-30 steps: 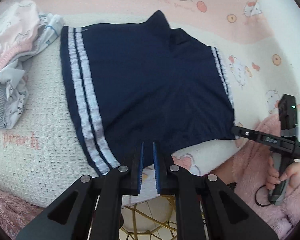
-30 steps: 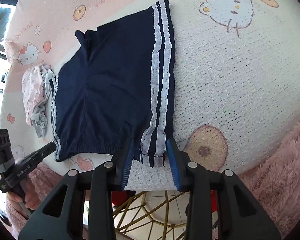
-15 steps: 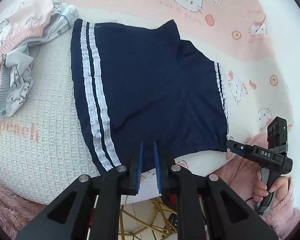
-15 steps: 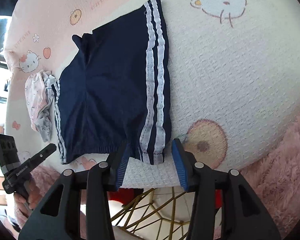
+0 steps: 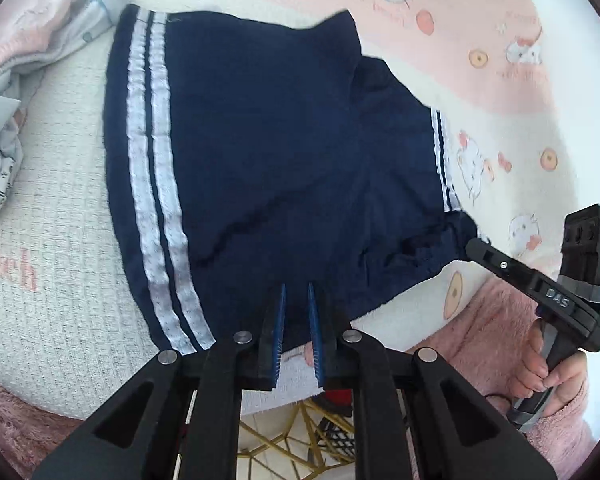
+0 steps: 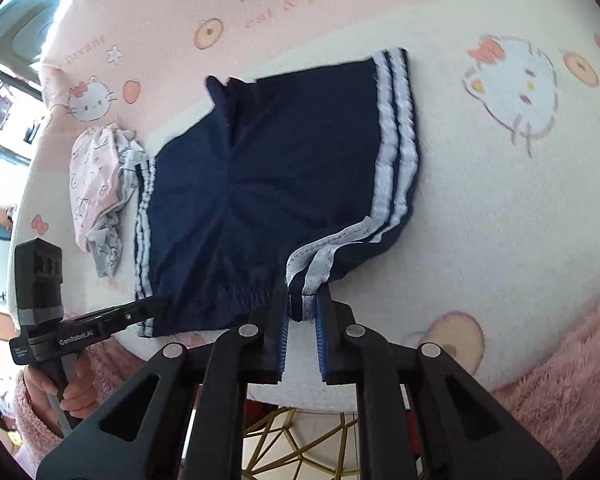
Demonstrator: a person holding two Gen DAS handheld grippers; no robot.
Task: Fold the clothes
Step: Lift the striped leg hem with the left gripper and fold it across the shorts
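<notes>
Navy shorts (image 5: pixel 280 152) with white side stripes lie flat on a cartoon-cat blanket (image 5: pixel 60 280), waistband towards me. My left gripper (image 5: pixel 297 288) hovers over the waistband just right of the left stripes. Its jaws are a narrow gap apart, with cloth showing beneath them but not pinched. In the right wrist view the shorts (image 6: pixel 268 184) have their striped right waistband corner raised. My right gripper (image 6: pixel 303 300) is closing on that corner, and its pads press on it. The left gripper (image 6: pixel 156 306) reaches the opposite corner there.
A crumpled pile of pink and grey clothes (image 5: pixel 8 92) lies beside the shorts' left leg. The blanket's front edge runs just below both grippers, with a gold wire frame (image 5: pixel 284 432) underneath. A hand (image 5: pixel 548 368) in a fluffy pink sleeve holds the right gripper (image 5: pixel 472 246).
The right jaws stood wide around the striped corner and have now closed on it, lifting it off the blanket. The left gripper has moved in closer over the waistband.
</notes>
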